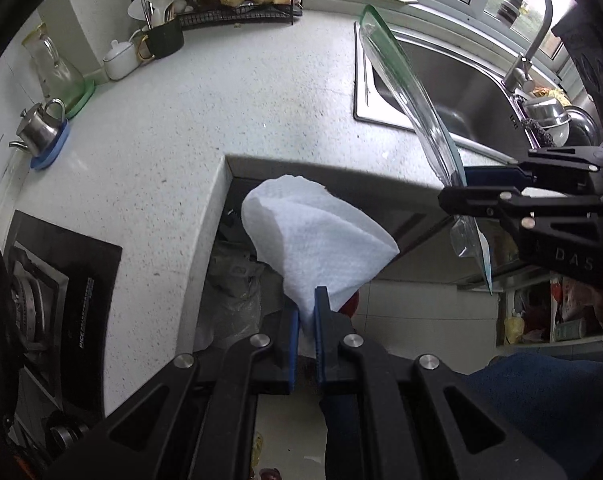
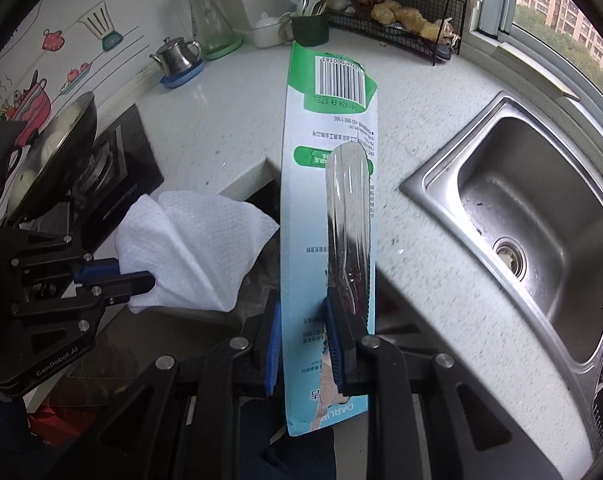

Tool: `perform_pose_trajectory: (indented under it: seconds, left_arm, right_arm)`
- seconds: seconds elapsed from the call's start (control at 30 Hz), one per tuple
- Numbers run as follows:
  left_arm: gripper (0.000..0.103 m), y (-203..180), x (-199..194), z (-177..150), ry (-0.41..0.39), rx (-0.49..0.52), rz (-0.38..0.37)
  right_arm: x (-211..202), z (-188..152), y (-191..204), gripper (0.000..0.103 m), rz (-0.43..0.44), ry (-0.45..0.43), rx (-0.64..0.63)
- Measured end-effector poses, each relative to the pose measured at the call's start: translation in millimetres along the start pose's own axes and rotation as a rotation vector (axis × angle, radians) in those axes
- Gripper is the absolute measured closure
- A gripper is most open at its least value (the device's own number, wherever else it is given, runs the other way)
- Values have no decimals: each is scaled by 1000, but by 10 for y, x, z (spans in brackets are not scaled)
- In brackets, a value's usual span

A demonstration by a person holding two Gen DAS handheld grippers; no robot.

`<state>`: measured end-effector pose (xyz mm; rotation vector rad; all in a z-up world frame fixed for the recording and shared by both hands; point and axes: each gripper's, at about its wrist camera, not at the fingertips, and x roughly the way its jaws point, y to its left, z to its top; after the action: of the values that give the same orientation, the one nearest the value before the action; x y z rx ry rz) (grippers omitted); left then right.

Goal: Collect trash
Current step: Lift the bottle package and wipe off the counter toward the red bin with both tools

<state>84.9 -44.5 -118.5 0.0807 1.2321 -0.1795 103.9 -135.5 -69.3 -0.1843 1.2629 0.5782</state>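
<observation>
Both pieces of trash are picked up. The left gripper (image 1: pixel 306 312) grasps a tissue (image 1: pixel 313 236); the right gripper (image 2: pixel 301 332) grasps a packet (image 2: pixel 325 184). Still left: dropping them, maybe into the bag (image 1: pixel 229 280) at 9 o'clock of the tissue.

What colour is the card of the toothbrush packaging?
White with green bands, on the toothbrush packaging; clearest in the right wrist view.

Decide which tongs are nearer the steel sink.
Right. The right tongs, shut on the toothbrush package, hang beside the sink; the left tongs, gripping the paper towel, sit farther off.
</observation>
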Motion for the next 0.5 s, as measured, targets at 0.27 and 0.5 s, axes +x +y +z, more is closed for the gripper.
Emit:
perform_pose_trajectory:
  seconds: [0.27,0.5]
  left_arm:
    - [97,8,236,-337,63,40,-52]
    - [97,-28,555,-479,131,71,-85]
  right_arm:
    - [198,-293,207,84,-16,74,52]
    - [511,-582,309,84,-23,146,88]
